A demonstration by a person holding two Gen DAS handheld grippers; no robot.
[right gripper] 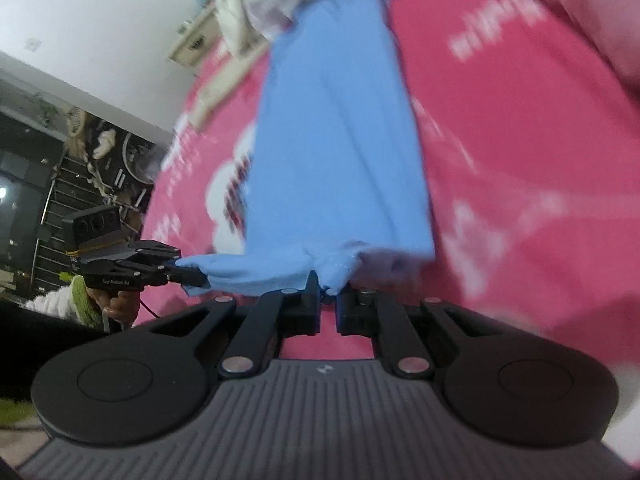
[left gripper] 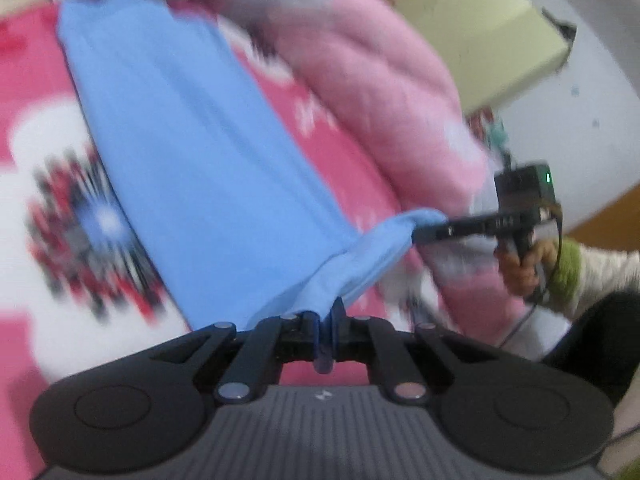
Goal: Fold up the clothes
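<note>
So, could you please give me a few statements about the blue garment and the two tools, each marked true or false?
1. Both tools grip the blue garment. True: left tool and right tool each pinch its near edge.
2. The garment is red. False: it is light blue.
3. It lies stretched over a pink patterned bedcover. True.
4. The right tool is open and holds nothing. False: it is shut on the fabric.
5. A pink quilt lies beside the garment. True.
</note>
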